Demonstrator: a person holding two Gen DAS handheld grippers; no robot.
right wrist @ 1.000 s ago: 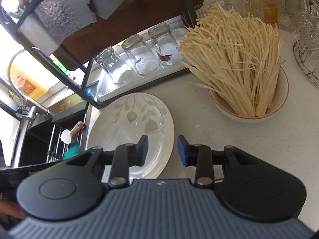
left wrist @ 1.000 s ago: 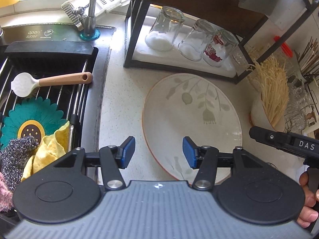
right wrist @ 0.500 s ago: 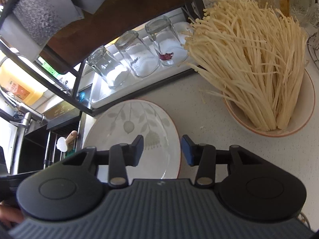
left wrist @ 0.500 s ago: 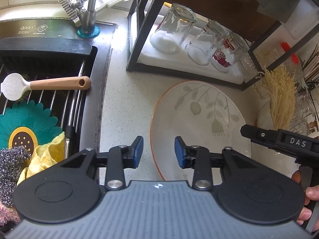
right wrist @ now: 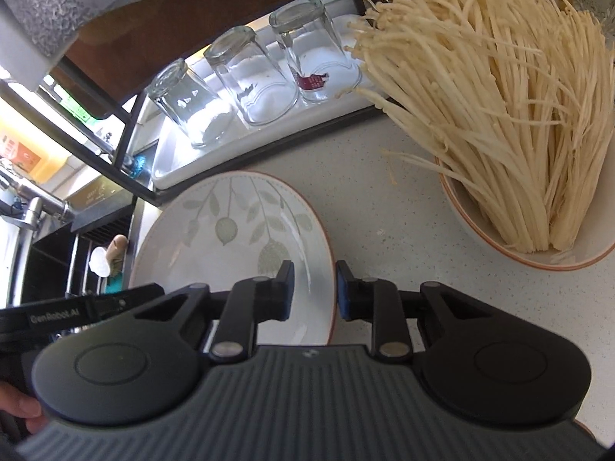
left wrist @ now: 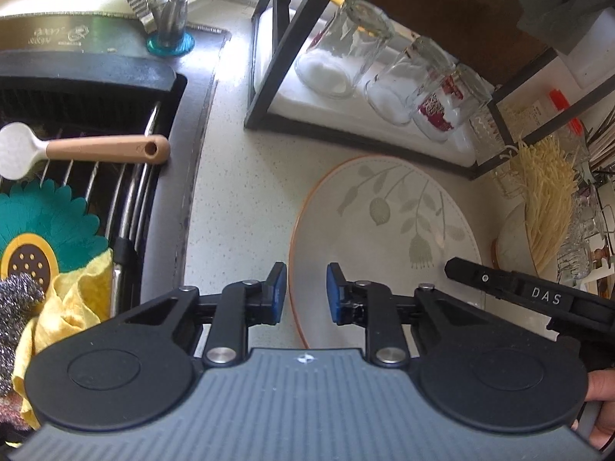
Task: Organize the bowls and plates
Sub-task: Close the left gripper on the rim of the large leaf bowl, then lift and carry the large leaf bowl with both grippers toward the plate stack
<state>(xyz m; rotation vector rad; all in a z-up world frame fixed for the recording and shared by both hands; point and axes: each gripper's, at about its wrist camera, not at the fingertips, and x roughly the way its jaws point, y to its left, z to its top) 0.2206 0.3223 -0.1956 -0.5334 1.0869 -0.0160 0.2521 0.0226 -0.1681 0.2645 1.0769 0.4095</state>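
Plate (left wrist: 388, 238): one, round, cream, leaf print, thin orange rim. Lies flat on the speckled surface (left wrist: 246, 192), just in front of the black rack (left wrist: 269, 88) that holds three upturned glasses (left wrist: 346, 50). Sink (left wrist: 96, 161) to its left; bowl (right wrist: 538, 246) heaped with enoki mushrooms (right wrist: 499, 96) to its right, near but apart.

Left gripper (left wrist: 306, 292): jaws narrowing, straddling the plate's left rim. The rim passes through the gap; the blue pads do not yet press on it.

Right gripper (right wrist: 315, 290): jaws likewise narrowing, astride the plate's right rim, pads short of contact.

Handling, judged: glazed ceramic, rigid, moderately heavy for its thin edge, smooth and likely slippery under rubber pads. Brittle; a drop on the stone-like surface or a knock against the rack frame would chip or crack it. Shallow and wide, so a single-edge pinch would let it sag or pivot.

Grasp point, judged: opposite rims, as both grippers are now placed, one pad over the lip and one under. The rim lies low against the surface, so the lower pad needs to slide beneath the edge before closing fully.

Caution: lift level and evenly on both sides; keep clear of the bowl and the overhanging mushrooms at right.
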